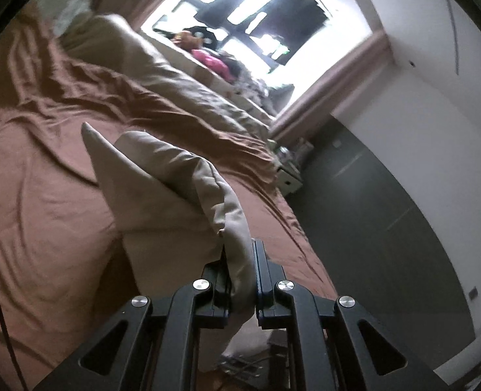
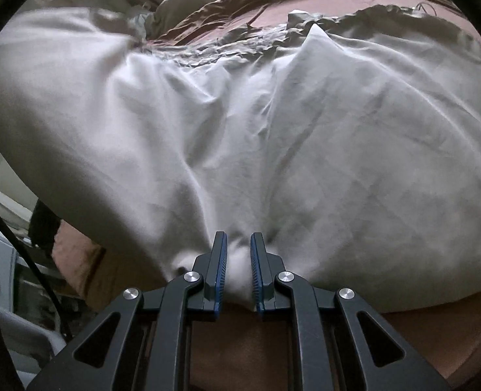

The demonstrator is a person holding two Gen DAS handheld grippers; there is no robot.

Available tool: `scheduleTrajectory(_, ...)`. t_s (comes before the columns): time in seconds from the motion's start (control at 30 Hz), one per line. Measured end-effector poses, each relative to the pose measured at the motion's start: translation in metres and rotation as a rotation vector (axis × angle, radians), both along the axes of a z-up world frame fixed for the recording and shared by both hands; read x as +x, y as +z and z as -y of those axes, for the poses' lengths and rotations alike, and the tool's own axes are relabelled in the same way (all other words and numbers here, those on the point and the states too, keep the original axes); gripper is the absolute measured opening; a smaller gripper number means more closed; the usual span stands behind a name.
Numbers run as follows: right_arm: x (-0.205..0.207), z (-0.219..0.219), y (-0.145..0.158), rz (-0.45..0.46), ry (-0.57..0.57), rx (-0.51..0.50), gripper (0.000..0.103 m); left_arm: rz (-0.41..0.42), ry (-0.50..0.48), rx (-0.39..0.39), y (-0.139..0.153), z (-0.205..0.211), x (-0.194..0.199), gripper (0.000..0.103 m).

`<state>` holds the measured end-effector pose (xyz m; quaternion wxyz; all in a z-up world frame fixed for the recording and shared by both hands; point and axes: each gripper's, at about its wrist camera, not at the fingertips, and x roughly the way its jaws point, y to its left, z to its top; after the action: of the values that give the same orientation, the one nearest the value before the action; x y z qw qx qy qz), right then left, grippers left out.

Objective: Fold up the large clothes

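Pale garment [image 2: 273, 137] lies spread over the brown bedsheet [image 1: 38, 169], and I have both tools clamped on it: my left gripper [image 1: 239, 277] pinches a bunched, lifted fold, my right gripper [image 2: 238, 267] pinches the near hem. Around it I see a rumpled beige duvet [image 1: 175, 78] towards the bright window [image 1: 260, 16], with grey floor [image 1: 387, 221] beside the bed. Its long axis I cannot tell.
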<state>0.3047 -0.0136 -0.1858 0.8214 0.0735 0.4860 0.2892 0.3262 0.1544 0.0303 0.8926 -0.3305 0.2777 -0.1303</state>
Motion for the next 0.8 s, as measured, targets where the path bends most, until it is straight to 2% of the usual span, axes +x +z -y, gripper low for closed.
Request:
scheduleTrajectory(0.2, -0.003, 0.046, 0.020, -0.007, -0.019, 0.133, 0.012, 0.027, -0.079, 0.045, 0.030, 0.053, 0.036, 0.010)
scheduleTrajectory(0.4, -0.016, 0.122, 0.048, 0.036, -0.088, 0.219, 0.013, 0.002, -0.161, 0.082, 0.037, 0.120, 0.075, 0.010)
scheduleTrajectory(0.43, -0.022, 0.135, 0.053, 0.049, -0.109, 0.223, 0.017, -0.006, -0.174, 0.088, 0.035, 0.132, 0.081, 0.010)
scheduleTrajectory(0.5, -0.032, 0.163, 0.056, 0.073, -0.157, 0.234, 0.049, -0.029, -0.208, 0.103, 0.029, 0.161, 0.097, 0.010)
scheduleTrajectory(0.53, -0.036, 0.175, 0.056, 0.079, -0.176, 0.250, 0.079, -0.041, -0.220, 0.107, 0.027, 0.173, 0.103, 0.010)
scheduleTrajectory(0.57, -0.040, 0.186, 0.056, 0.083, -0.196, 0.265, 0.084, -0.063, -0.237, 0.114, 0.020, 0.187, 0.112, 0.010)
scheduleTrajectory(0.8, -0.068, 0.265, 0.039, 0.051, -0.333, 0.295, 0.084, -0.173, -0.327, 0.176, -0.032, 0.270, 0.159, 0.010)
